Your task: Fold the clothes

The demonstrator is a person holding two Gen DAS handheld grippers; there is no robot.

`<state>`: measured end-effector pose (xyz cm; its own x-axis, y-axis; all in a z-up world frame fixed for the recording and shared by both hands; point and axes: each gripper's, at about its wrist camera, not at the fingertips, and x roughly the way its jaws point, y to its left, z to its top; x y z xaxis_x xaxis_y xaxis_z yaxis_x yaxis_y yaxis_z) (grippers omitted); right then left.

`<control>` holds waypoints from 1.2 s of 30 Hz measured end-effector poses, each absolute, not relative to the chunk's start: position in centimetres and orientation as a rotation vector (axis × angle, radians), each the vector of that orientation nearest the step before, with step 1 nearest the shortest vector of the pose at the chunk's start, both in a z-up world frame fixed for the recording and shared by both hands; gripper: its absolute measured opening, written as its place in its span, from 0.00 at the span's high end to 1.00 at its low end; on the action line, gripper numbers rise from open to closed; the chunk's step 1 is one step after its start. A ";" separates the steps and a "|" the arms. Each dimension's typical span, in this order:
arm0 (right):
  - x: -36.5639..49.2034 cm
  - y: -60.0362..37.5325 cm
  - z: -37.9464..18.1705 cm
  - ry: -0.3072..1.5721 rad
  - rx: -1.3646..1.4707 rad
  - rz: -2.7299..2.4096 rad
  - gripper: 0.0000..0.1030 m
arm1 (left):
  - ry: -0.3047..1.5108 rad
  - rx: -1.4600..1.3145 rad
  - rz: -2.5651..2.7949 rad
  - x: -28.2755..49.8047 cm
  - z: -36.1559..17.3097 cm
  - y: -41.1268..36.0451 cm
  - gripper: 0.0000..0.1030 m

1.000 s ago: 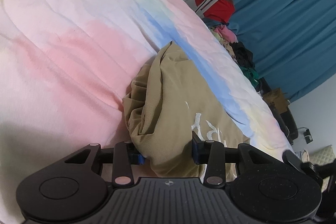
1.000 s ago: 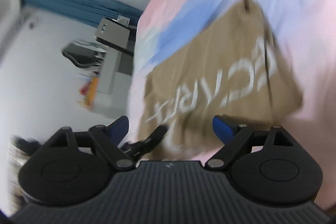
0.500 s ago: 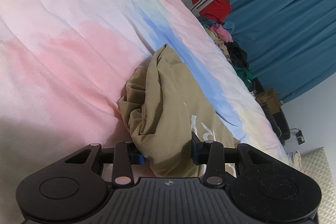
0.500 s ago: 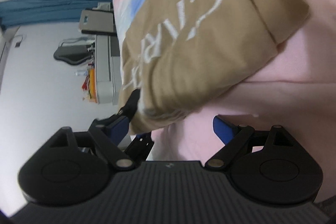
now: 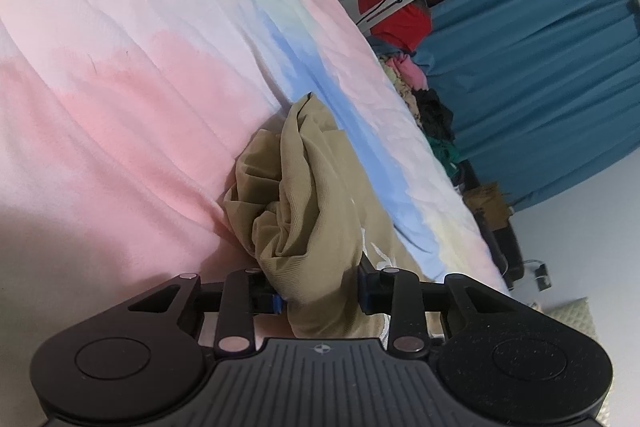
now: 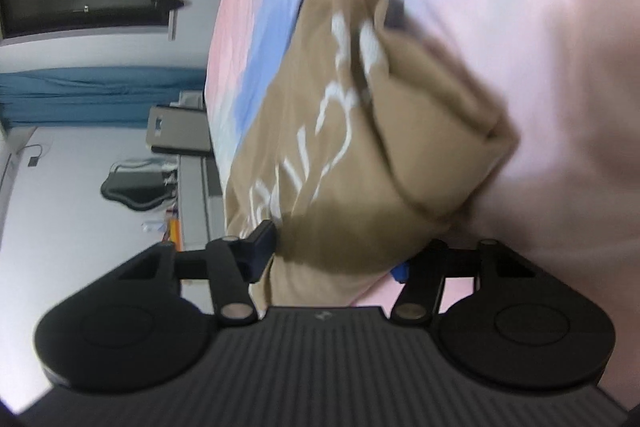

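Two grippers were on one tan garment [image 5: 320, 211], which lay on the bed [image 5: 132, 99] near its blue-striped side edge. In the left wrist view, the garment was bunched into a long roll, its long axis running away from the camera along the blue stripe [image 5: 320, 83], with a narrow tip pointing to the far end. White lettering [image 6: 320, 147] ran along the same axis in the right wrist view, which was motion-blurred.

Left gripper [image 5: 320, 291]: it sat low over the bed and looked along the roll, jaws partly closed and pinching the near end of the bunched fabric between the blue pads [image 5: 276, 305].

Right gripper [image 6: 336, 259]: it was rolled sideways, so the room appeared tipped on its side, and it came in at the garment's near edge. Its jaws had closed in on a thick fold of the fabric, which filled the gap between them. Cloth covered most of the right pad [image 6: 400, 271].

A clothes pile [image 5: 424, 99] and a blue curtain [image 5: 540, 67] lay beyond the bed's far side edge.
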<state>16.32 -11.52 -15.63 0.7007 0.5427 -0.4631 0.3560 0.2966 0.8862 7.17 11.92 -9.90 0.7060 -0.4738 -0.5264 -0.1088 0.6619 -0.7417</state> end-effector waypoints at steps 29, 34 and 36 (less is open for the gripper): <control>13.0 -18.3 -2.0 0.595 1.042 0.212 0.75 | 0.682 -0.866 -0.472 7.4 0.3 6.1 0.71; 17.3 -25.7 -0.5 0.550 1.052 0.129 0.75 | 0.740 -0.802 -0.529 15.4 2.0 -2.6 0.71; 19.9 -29.5 0.2 0.528 1.040 0.078 0.75 | 0.756 -0.763 -0.565 19.9 2.5 -7.6 0.71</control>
